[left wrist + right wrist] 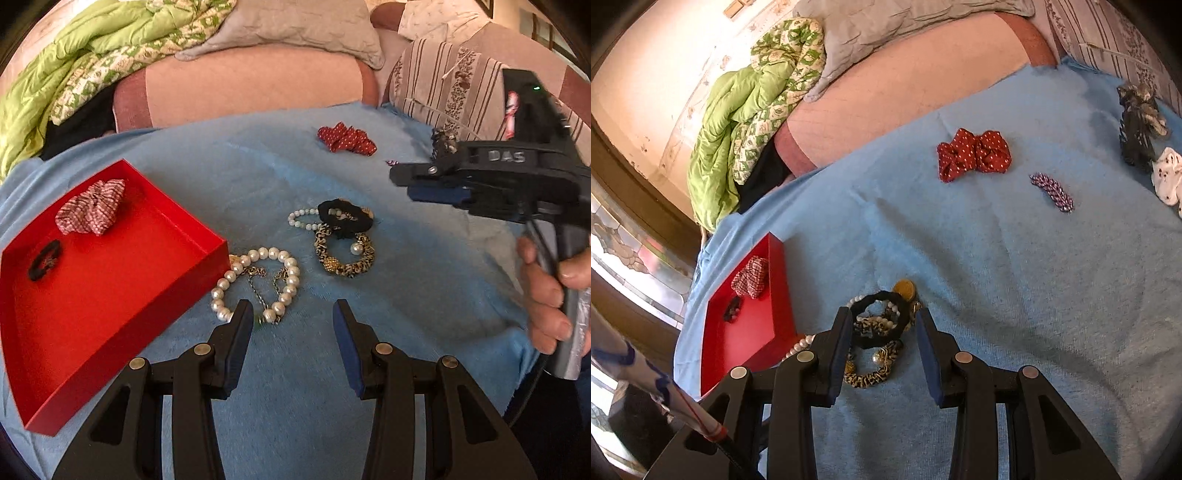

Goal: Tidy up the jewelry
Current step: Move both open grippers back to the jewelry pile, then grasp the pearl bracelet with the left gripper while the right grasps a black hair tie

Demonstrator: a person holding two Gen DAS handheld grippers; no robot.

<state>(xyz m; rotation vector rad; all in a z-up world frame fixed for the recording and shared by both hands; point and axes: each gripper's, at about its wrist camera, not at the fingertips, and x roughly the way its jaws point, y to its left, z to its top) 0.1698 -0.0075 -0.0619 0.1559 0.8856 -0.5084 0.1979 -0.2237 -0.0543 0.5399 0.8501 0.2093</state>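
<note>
Two tongs, left tongs (293, 314) and right tongs (881, 325), gape empty; next, right must clamp the black scrunchie (882, 319) for the red tray (110, 295).

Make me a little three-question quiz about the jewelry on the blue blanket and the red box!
1. True or false: the red tray is empty.
2. Which lies closest to the tray: A) pearl bracelet, B) red polka-dot bow, C) purple sparkly clip?
3. What black item lies on top of the leopard-print bracelet pile?

Key:
1. False; a red-and-white scrunchie and a small black hair tie lie inside.
2. A.
3. A black scrunchie.
</note>
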